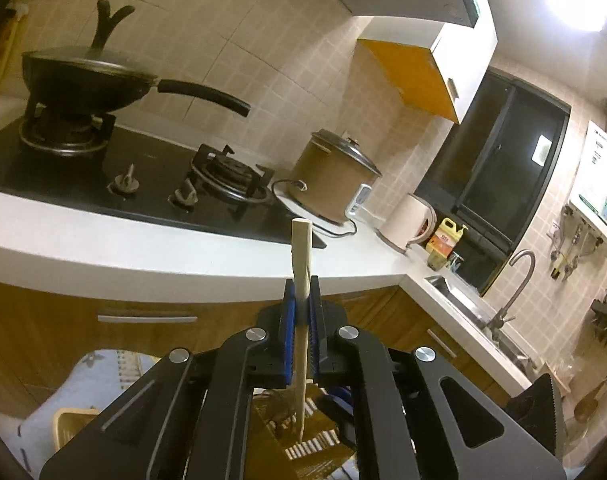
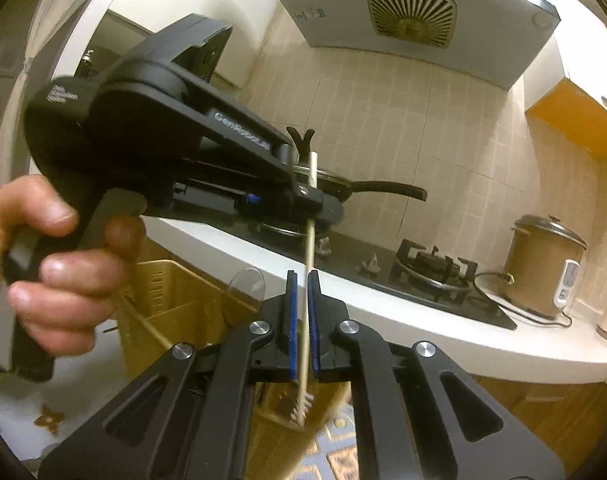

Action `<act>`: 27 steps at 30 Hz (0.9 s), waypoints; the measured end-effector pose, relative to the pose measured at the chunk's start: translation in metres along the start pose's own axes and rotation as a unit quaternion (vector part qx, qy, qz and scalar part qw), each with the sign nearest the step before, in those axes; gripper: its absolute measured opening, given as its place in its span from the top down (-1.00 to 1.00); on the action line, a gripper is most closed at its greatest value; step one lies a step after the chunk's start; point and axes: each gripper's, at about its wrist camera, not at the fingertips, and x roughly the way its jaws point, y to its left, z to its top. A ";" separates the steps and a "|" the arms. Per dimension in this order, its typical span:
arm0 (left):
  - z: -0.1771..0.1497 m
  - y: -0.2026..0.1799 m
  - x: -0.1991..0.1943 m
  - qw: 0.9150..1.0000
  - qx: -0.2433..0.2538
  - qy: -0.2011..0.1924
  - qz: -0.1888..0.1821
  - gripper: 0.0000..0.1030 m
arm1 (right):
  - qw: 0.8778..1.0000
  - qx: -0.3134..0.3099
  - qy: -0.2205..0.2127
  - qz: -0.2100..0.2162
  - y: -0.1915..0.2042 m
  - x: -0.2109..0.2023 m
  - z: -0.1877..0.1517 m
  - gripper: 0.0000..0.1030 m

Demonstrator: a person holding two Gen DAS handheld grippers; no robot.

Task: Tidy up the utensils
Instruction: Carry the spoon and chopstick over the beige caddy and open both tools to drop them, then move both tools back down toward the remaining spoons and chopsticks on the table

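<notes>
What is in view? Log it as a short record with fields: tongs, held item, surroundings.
left tongs: shut on the chopstick
right tongs: shut on the same chopstick, lower down
chopstick: pale wood, near upright, in front of the counter
basket: tan, slotted, below counter level
hob: lidded wok on one burner, other burner bare
rice cooker: on the counter beside the hob

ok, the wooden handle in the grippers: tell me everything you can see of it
The wooden handle is pale, unfinished-looking wood. It is a flat strip, broad from the left wrist and thin edge-on from the right, with a squared, slightly rounded top. It stands nearly upright. The left gripper is shut on it near the top and the right gripper lower down. Its lower end is blurred.
</notes>
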 end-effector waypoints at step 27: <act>-0.083 -0.034 -0.143 0.991 0.046 0.092 0.085 0.24 | 0.968 0.119 0.223 0.001 0.018 -0.122 0.016 -0.16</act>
